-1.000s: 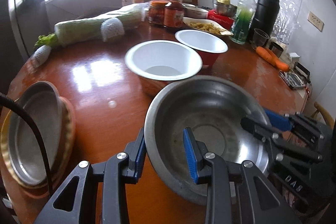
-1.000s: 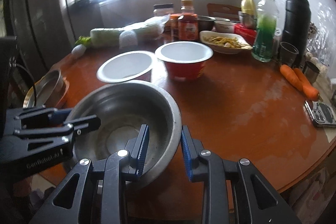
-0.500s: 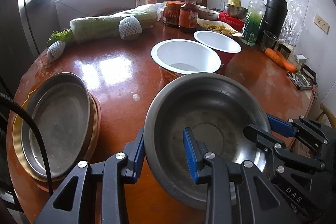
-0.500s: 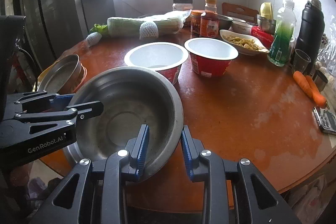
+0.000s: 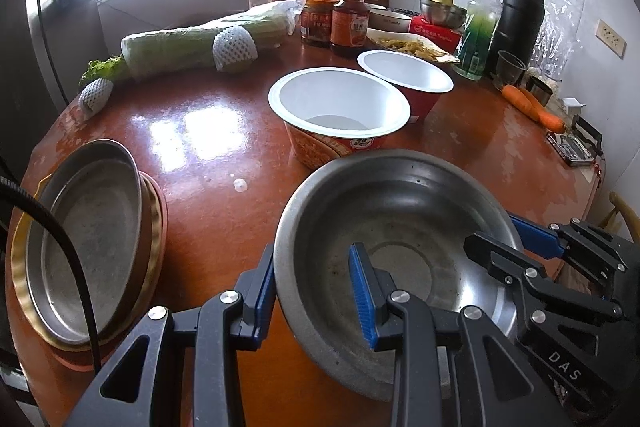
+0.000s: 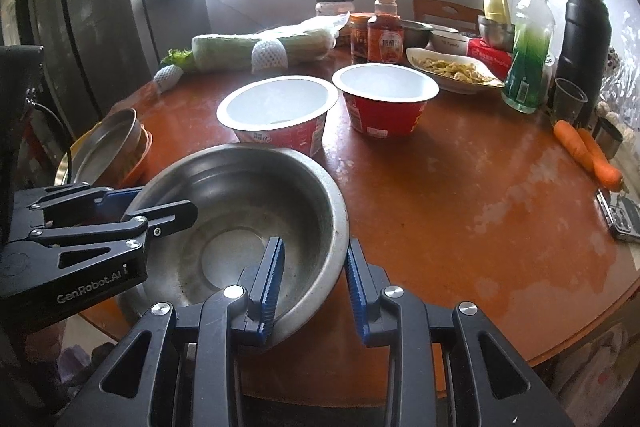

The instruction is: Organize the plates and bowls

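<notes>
As both sets of my fingers straddled its rim, the steel bowl (image 5: 404, 227) hung tilted above the near edge of the bench (image 5: 208, 211). My left fingers (image 5: 316, 291) pinched the near-left wall, one pad inside, one outside; my right fingers (image 6: 314, 277) gripped the opposite wall likewise. Just beyond the bowl stood two white-lined cups (image 5: 340, 107); stacked plates (image 5: 88, 243) lay left of my left fingers.

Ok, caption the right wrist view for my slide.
Both grippers, right and left, straddle the steel bowl's rim, two paper noodle bowls behind it.
</notes>
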`<state>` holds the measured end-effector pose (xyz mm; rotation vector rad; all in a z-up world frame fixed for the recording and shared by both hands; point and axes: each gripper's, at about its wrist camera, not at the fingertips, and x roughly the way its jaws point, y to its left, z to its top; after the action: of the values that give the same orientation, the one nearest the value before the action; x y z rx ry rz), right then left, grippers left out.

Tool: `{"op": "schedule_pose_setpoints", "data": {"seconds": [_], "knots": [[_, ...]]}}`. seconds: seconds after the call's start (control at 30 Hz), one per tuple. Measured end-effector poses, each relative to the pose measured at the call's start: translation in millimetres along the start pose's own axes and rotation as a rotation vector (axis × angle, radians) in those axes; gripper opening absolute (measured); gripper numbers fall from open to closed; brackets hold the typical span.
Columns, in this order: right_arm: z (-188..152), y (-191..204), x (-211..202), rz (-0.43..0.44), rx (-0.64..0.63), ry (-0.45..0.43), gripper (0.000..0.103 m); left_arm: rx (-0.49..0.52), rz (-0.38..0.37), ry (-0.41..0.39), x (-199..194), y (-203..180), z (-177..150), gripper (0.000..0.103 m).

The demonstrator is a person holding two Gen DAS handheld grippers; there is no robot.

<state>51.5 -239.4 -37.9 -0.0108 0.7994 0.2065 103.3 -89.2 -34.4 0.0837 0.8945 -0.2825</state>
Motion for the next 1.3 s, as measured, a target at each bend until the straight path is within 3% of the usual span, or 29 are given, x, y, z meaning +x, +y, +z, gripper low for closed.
{"op": "schedule_pose_setpoints", "data": {"seconds": [0.4, 0.5, 0.77, 0.87, 1.3], "knots": [[1.4, 1.3, 3.6, -0.002, 0.002, 0.005, 0.033, -0.006, -0.006, 0.0, 4.1, 1.9, 2.7, 0.035], [2.8, 0.6, 1.8, 0.007, 0.014, 0.003, 0.038, -0.009, 0.001, -0.009, 0.9, 3.8, 2.9, 0.036], [6.1, 4.3, -5.1, -0.009, 0.008, -0.008, 0.04, -0.018, 0.013, -0.03, -10.7, 8.2, 3.2, 0.041], [7.7, 5.3, -8.9, -0.012, 0.008, -0.015, 0.046, -0.03, 0.018, -0.046, -17.7, 11.6, 4.4, 0.042], [23.3, 6.8, -31.8, -0.005, 0.008, -0.084, 0.051, -0.05, 0.029, -0.123, -44.2, 17.3, 21.8, 0.046]]}}
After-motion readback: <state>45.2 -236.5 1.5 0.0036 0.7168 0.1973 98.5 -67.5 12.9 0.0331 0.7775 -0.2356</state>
